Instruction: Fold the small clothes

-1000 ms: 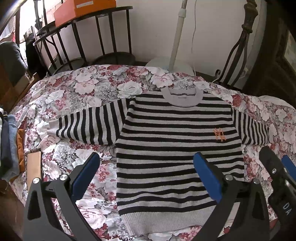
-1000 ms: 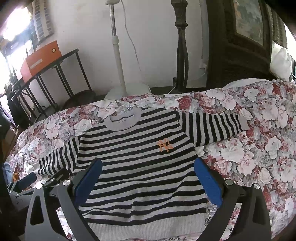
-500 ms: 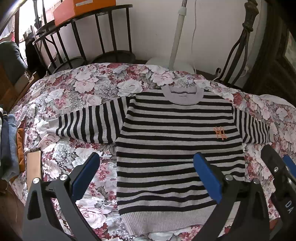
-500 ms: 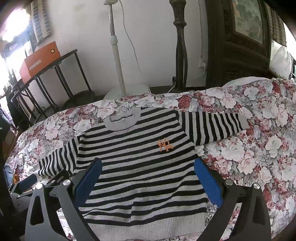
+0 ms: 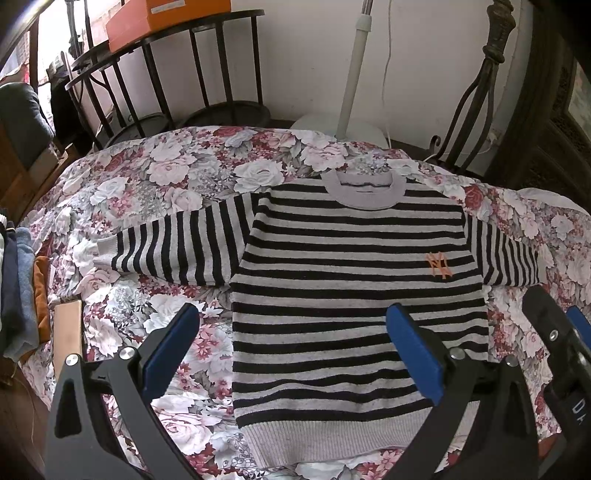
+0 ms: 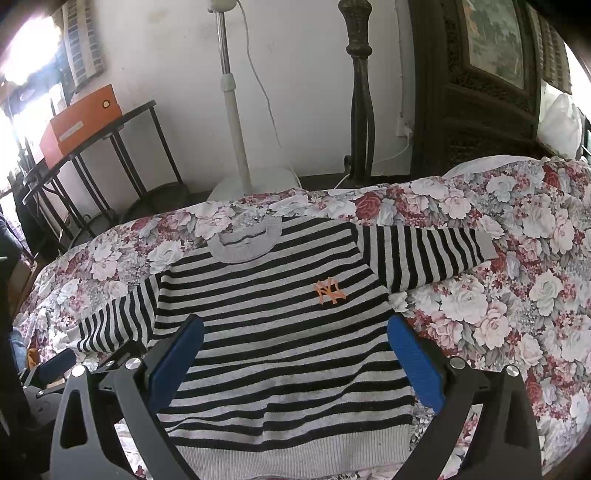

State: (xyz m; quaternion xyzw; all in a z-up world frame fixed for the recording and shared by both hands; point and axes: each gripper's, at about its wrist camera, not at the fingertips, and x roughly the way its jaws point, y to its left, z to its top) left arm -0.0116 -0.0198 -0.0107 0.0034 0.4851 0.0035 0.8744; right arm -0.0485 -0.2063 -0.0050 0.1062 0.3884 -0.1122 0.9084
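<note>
A small grey sweater with black stripes (image 5: 332,280) (image 6: 273,325) lies flat, front up, on a floral bedspread (image 5: 155,177) (image 6: 517,295), both sleeves spread out sideways. An orange logo (image 5: 439,264) (image 6: 330,291) marks its chest. My left gripper (image 5: 291,350) hovers open above the sweater's lower left part, holding nothing. My right gripper (image 6: 295,362) hovers open over the lower middle of the sweater, also with nothing between its pads. In the left wrist view the right gripper (image 5: 565,350) shows at the right edge; in the right wrist view the left gripper (image 6: 55,365) shows at the lower left.
A pile of folded clothes (image 5: 18,291) sits at the left edge beside a wooden block (image 5: 68,332). Behind the bed stand a black metal rack (image 5: 177,74) with an orange box (image 5: 162,14), a white fan stand (image 5: 354,74) and a dark bedpost (image 6: 360,92).
Both views have drifted slightly back from the sweater, which sits a little lower in frame. The sweater itself has not moved and both grippers stay open.
</note>
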